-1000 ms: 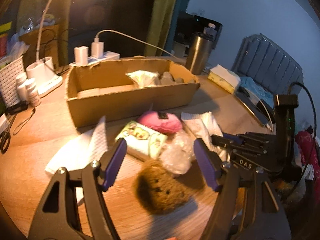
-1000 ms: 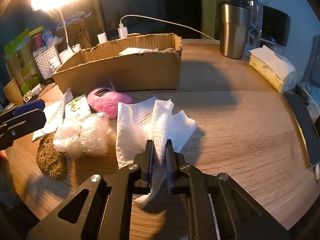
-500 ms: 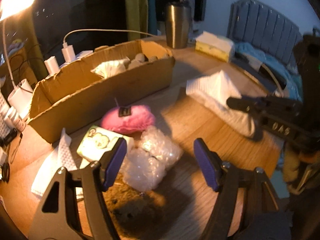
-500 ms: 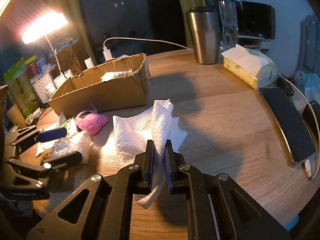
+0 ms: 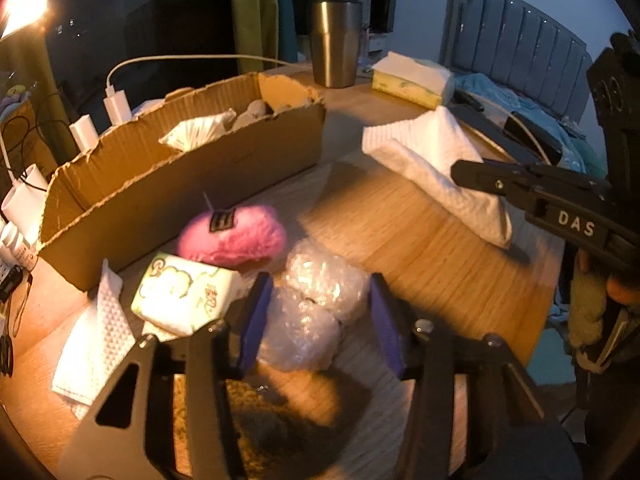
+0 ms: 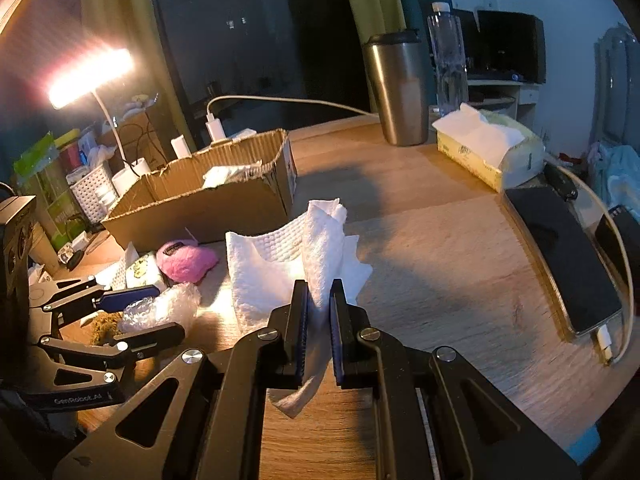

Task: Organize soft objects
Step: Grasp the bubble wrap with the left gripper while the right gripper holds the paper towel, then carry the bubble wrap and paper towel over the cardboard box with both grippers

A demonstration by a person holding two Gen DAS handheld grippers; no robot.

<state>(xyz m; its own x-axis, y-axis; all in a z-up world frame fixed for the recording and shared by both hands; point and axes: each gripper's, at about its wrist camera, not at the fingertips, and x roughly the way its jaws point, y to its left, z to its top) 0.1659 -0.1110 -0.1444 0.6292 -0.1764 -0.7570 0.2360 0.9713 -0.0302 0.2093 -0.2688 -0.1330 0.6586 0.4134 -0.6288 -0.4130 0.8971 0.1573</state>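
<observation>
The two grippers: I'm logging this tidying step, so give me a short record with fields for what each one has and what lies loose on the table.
right gripper: shut on a white paper towel, lifted partly off the table
left gripper: jaws have just been closing around the bubble wrap; whether the pads press on it is unclear
cardboard box: open, already holds a white tissue and some grey things
loose beside box: pink fluffy toy, green tissue pack, flat paper towel
under left gripper: brown fuzzy thing
</observation>
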